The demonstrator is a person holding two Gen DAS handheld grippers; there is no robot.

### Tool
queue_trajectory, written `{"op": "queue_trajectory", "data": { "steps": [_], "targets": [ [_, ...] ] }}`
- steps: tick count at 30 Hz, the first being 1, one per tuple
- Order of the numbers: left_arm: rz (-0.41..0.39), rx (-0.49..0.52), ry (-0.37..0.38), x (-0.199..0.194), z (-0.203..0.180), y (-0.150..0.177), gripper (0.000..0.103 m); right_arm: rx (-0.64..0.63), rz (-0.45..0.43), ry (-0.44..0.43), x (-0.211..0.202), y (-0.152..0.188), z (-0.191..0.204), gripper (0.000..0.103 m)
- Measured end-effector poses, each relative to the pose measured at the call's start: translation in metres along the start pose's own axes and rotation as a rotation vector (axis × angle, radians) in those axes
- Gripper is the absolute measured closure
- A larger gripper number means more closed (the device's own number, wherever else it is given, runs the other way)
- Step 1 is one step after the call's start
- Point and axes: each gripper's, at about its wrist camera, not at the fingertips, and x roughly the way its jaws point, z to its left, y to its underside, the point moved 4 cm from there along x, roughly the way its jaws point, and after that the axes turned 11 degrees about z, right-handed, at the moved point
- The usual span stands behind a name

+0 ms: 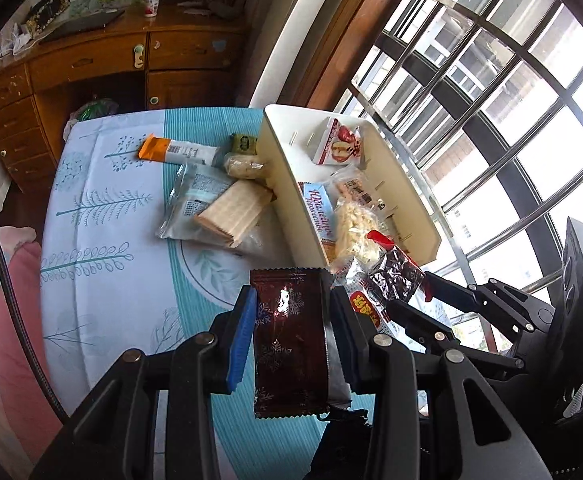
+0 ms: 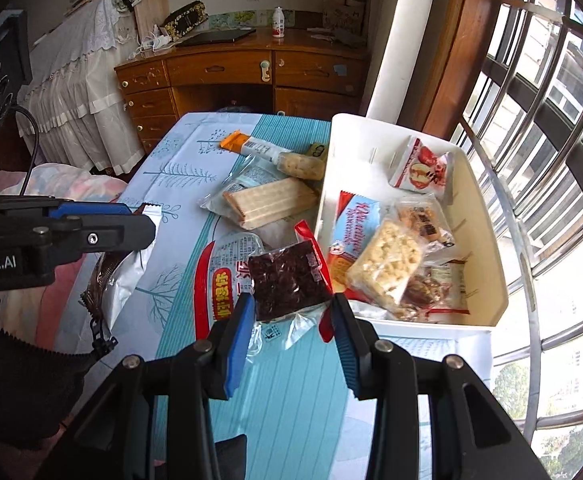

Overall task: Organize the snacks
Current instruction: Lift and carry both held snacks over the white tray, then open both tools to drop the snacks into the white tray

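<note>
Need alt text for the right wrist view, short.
The right tool grips a clear packet of dark dried fruit above a table with a blue patterned cloth. Right of it, a white bin by the window holds several wrapped snacks; crackers and other packets lie on the cloth.

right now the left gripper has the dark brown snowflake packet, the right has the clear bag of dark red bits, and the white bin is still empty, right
Not quite: the white bin is not empty. The right wrist view shows several snacks in it, among them a pale puffed-rice bar and an apple-print packet. The rest holds: the left gripper grips the dark brown snowflake packet, and the right gripper holds the clear bag of dark red bits.
</note>
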Motion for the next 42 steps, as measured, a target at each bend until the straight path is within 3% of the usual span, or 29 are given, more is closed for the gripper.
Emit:
{"op": "queue_trajectory", "data": {
  "steps": [13, 28, 31, 33, 34, 36, 40, 42],
  "targets": [
    [-0.111, -0.027, 0.005, 0.025, -0.077, -0.034, 0.067, -0.046, -0.084, 0.002, -0.016, 0.008, -0.077, 0.063],
    [-0.200, -0.062, -0.049, 0.063, -0.121, -0.083, 0.064, -0.015, -0.121, 0.048, -0.003, 0.004, -0.157, 0.063],
    [-0.191, -0.072, -0.053, 0.070, -0.126, -0.088, 0.058, -0.001, -0.123, 0.046, 0.000, 0.001, -0.166, 0.063],
    [-0.172, -0.077, -0.058, 0.074, -0.128, -0.090, 0.031, 0.008, -0.117, 0.046, 0.003, 0.000, -0.169, 0.062],
    [-0.171, -0.082, -0.063, 0.075, -0.128, -0.089, 0.027, 0.013, -0.113, 0.046, 0.005, -0.001, -0.171, 0.062],
    [-0.170, -0.088, -0.067, 0.075, -0.128, -0.088, 0.024, 0.016, -0.106, 0.043, 0.008, -0.002, -0.172, 0.062],
    [-0.140, -0.108, -0.089, 0.077, -0.122, -0.085, 0.024, 0.026, -0.089, 0.035, 0.011, -0.002, -0.172, 0.047],
    [-0.135, -0.119, -0.097, 0.076, -0.117, -0.084, 0.024, 0.035, -0.092, 0.032, 0.011, -0.001, -0.172, 0.045]
  ]
}}
